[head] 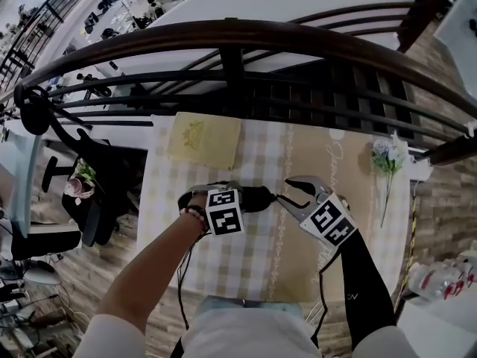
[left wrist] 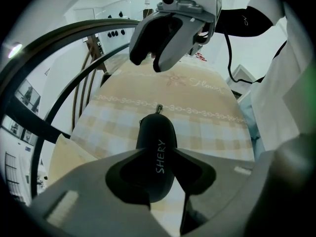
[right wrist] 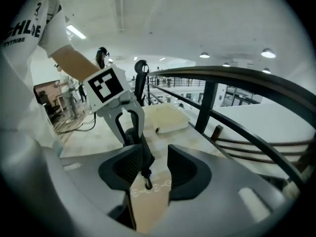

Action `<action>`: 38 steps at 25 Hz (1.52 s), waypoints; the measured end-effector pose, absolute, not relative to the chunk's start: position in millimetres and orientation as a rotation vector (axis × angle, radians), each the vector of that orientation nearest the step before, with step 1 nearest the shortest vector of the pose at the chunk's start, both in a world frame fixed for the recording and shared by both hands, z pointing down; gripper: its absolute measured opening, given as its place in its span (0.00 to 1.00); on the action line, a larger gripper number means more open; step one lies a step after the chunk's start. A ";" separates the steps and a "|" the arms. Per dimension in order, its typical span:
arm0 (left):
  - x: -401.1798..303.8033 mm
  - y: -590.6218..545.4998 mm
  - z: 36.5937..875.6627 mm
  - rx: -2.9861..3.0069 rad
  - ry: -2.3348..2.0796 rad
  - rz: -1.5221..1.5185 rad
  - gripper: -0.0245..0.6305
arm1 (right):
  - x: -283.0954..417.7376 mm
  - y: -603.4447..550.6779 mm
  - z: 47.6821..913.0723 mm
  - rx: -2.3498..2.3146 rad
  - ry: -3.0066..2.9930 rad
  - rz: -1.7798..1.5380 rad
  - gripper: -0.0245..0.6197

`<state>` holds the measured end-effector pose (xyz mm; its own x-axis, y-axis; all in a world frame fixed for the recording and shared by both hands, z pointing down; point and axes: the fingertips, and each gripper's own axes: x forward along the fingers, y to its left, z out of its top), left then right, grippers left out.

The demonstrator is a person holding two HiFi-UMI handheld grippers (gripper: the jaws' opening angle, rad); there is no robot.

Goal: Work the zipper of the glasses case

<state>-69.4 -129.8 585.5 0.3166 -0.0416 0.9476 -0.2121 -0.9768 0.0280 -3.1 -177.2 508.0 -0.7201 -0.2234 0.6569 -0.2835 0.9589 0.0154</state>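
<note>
— Where's the glasses case [left wrist: 157, 147]?

— Lying on the checked cloth [head: 261, 252] of the table, near the middle. It is black and rounded, with white lettering along the top. The left gripper [left wrist: 158, 168] has its jaws closed on the case's sides, pinning it in place.

— And the zipper?

— The zipper pull [right wrist: 146, 181] is a small metal tab hanging off the end of the case that faces the right gripper [right wrist: 150, 164]. That gripper's jaws stand apart with the tab dangling between them, closer to one pad. Neither pad presses on it.

— How would it handle?

— I'd guess light, with a firm shell and a slightly smooth skin, so it could slide on the cloth if it weren't clamped. The tab looks thin and free to swing. I'd pinch it flat and low, close to the slider, then pull along the seam rather than upward.

— Anything that could go wrong?

— The tab could slip out of a loose pinch, or the case could twist in the left jaws.

— What else is around?

— A pale notebook [head: 203, 139] at the far edge, flowers [head: 387, 159] off to the right, and a dark railing [head: 223, 36] beyond.
</note>
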 end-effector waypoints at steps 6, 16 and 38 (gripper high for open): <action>-69.9 -129.9 583.8 2.447 -0.258 1.682 0.25 | -10.0 -192.5 546.0 0.057 -2.182 -0.146 0.31; -71.6 -132.6 584.6 2.480 -0.319 1.599 0.25 | -24.0 -200.4 601.7 -0.359 -1.894 -0.521 0.24; -66.5 -131.2 579.6 2.500 -0.342 1.501 0.25 | -35.8 -173.4 626.8 -0.962 -1.533 -1.003 0.12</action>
